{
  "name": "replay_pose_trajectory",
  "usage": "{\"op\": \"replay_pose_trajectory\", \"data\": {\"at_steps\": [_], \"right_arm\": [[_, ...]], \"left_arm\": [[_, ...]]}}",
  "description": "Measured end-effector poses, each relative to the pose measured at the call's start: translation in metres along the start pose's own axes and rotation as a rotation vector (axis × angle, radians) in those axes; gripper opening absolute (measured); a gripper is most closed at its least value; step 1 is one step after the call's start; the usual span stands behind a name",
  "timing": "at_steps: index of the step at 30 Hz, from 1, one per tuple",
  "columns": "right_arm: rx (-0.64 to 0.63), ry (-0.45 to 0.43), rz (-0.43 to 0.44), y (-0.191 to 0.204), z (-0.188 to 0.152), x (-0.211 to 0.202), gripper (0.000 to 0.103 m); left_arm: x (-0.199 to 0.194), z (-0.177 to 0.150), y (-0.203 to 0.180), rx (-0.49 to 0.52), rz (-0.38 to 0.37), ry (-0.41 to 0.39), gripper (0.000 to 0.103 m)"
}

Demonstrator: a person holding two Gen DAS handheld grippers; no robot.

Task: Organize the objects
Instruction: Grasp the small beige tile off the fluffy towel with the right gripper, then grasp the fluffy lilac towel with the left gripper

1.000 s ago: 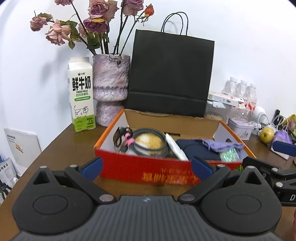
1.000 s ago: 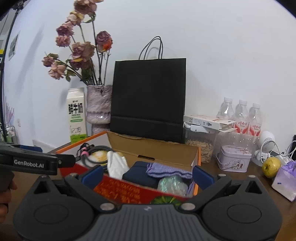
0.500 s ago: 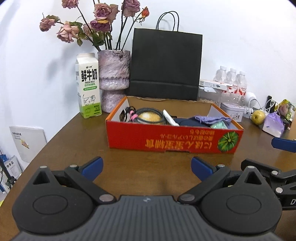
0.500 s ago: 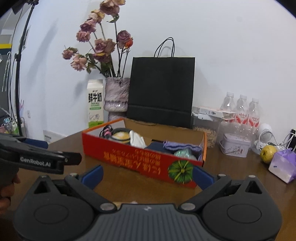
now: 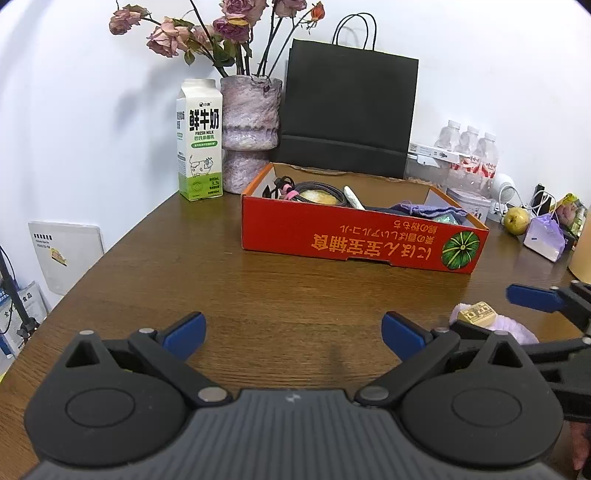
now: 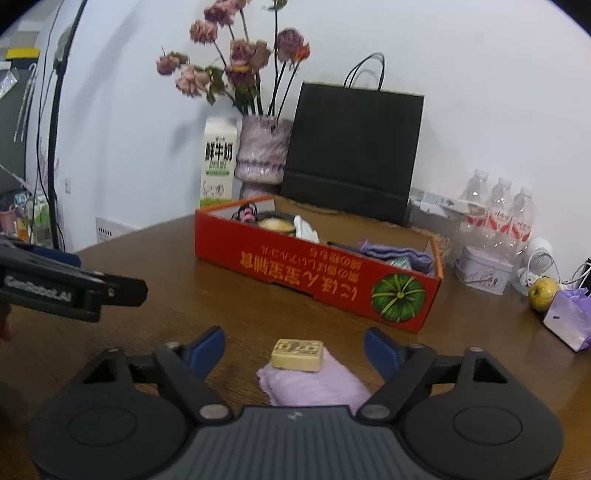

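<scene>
On the brown table point(image 5: 155, 280) the red box point(image 5: 354, 236) sits packed near the wall. Nearer, a folded lilac cloth point(image 6: 314, 384) carries a small tan block point(image 6: 297, 354), perhaps soap. The right gripper point(image 6: 294, 349) is closing around them without touching; the left gripper point(image 5: 293, 330) gapes empty.

My left view is bright, even and sharp. Flowers point(image 5: 229, 33) cast a soft shadow leftward on the wall point(image 5: 92, 110). My right view is dimmer and slightly smeared, with the milk carton point(image 6: 218, 162) print soft. Both views bow strongly at the edges, with dark corners.
</scene>
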State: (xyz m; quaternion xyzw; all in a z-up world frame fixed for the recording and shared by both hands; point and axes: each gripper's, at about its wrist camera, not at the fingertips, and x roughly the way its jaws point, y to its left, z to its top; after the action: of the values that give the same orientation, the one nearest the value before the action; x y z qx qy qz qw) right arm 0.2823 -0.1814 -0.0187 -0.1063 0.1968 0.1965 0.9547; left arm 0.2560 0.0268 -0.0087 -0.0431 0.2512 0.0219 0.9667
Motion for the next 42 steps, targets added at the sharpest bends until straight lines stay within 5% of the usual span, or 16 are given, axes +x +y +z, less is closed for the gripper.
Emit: {"op": "replay_pose_trajectory", "data": {"at_steps": [2, 8, 25, 36, 42], "right_arm": [[0.008, 0.02, -0.015, 0.002, 0.002, 0.008, 0.072], [0.048, 0.078, -0.024, 0.001, -0.001, 0.023, 0.031], [0.118, -0.024, -0.034, -0.032, 0.002, -0.008, 0.031], [0.162, -0.056, -0.107, -0.087, -0.013, -0.031, 0.031], [0.182, -0.061, -0.149, -0.118, -0.022, -0.038, 0.031]], "left_arm": [[0.002, -0.001, -0.001, 0.005, -0.005, 0.009, 0.103], [0.0, -0.002, -0.001, 0.004, -0.026, 0.011, 0.103], [0.005, -0.001, -0.025, 0.061, -0.082, 0.044, 0.103], [0.016, 0.004, -0.089, 0.143, -0.23, 0.09, 0.103], [0.023, 0.004, -0.127, 0.286, -0.336, 0.112, 0.103]]}}
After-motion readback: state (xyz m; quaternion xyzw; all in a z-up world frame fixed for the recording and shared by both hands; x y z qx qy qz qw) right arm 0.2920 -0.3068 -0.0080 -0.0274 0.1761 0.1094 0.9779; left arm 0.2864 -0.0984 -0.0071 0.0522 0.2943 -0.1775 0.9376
